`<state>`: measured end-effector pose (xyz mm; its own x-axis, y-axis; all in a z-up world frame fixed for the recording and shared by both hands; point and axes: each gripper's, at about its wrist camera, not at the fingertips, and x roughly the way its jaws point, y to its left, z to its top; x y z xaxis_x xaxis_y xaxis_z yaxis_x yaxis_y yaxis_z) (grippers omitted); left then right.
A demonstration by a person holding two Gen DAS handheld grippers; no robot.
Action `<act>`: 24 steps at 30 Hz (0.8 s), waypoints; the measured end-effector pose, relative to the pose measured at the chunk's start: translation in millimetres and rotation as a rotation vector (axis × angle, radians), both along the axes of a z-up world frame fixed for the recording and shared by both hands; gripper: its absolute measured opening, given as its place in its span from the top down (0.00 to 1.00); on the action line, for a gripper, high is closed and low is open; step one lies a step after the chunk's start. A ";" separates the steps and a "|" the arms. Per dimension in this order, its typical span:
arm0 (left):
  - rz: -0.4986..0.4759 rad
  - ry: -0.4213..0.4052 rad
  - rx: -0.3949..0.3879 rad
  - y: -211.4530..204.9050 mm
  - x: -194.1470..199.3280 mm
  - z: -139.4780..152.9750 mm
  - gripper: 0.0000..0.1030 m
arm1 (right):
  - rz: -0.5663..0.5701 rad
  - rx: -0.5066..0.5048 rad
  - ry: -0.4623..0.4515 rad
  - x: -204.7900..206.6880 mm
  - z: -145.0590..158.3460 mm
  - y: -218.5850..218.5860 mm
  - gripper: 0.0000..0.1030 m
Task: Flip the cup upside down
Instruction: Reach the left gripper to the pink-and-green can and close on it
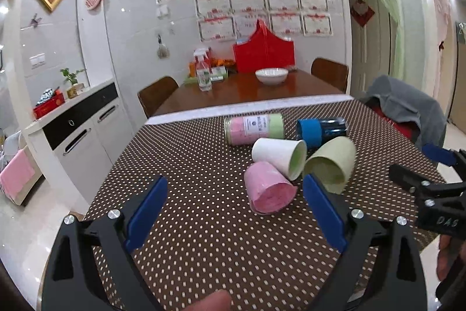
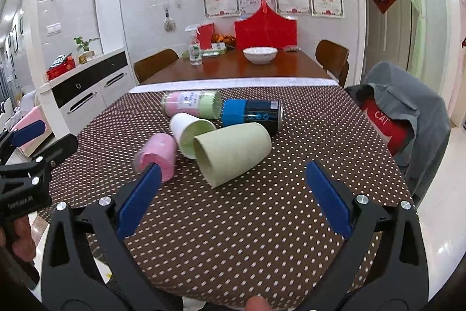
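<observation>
A: Where were the cups when you paused?

B: All lay on their sides on the brown white-dotted tablecloth (image 2: 233,223). The pale green plastic cup (image 2: 233,155) was your landmark, its mouth turned toward you. The white cup with a green inside (image 2: 189,133) touched it on the left, and the pink plastic cup (image 2: 158,155) lay just left of that one. Behind the green cup lay a pink-and-green labelled can (image 2: 192,104) and a dark can with a blue band (image 2: 252,112).

A: And the tongs?

B: Your right gripper (image 2: 233,177) stood spread wide, holding nothing, just short of the green cup. Your left gripper (image 1: 234,188) was equally released, its fingers flanking the pink cup (image 1: 269,190) without touching.
</observation>
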<state>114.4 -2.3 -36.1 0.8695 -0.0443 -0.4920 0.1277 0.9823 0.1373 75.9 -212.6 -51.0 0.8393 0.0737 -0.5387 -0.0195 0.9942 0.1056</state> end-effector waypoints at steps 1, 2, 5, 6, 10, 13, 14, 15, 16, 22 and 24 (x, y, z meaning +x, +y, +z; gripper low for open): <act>0.000 0.020 0.007 0.0 13.0 -3.1 0.11 | 0.002 0.003 0.011 9.1 -2.4 -2.9 0.06; 0.000 0.032 0.012 1.0 19.9 -5.4 0.11 | 0.005 0.005 0.018 16.4 -3.6 -4.1 0.06; -0.010 0.083 0.033 0.9 55.3 -12.8 0.11 | 0.017 0.010 0.035 38.9 -6.0 -7.2 0.06; -0.013 0.098 0.039 -0.2 63.6 -13.8 0.11 | 0.023 0.017 0.042 46.7 -6.1 -8.3 0.06; -0.049 0.187 0.055 -5.3 103.2 -22.1 0.11 | 0.030 0.019 0.058 77.4 -6.2 -10.1 0.06; -0.081 0.247 0.054 -10.7 135.8 -27.4 0.11 | 0.035 0.028 0.075 100.5 -7.6 -11.8 0.06; -0.084 0.253 0.055 -12.2 142.3 -27.8 0.11 | 0.037 0.028 0.081 108.6 -8.2 -12.4 0.06; -0.086 0.257 0.061 -14.2 152.5 -27.8 0.11 | 0.039 0.028 0.086 114.6 -8.8 -13.5 0.06; -0.088 0.257 0.080 -17.3 166.6 -27.8 0.11 | 0.041 0.031 0.092 122.6 -9.4 -14.2 0.06; -0.135 0.303 0.156 -27.4 228.3 -33.9 0.11 | 0.038 0.044 0.123 157.0 -12.2 -21.0 0.06; -0.163 0.321 0.187 -31.8 245.6 -37.8 0.11 | 0.033 0.043 0.132 165.3 -13.4 -23.3 0.06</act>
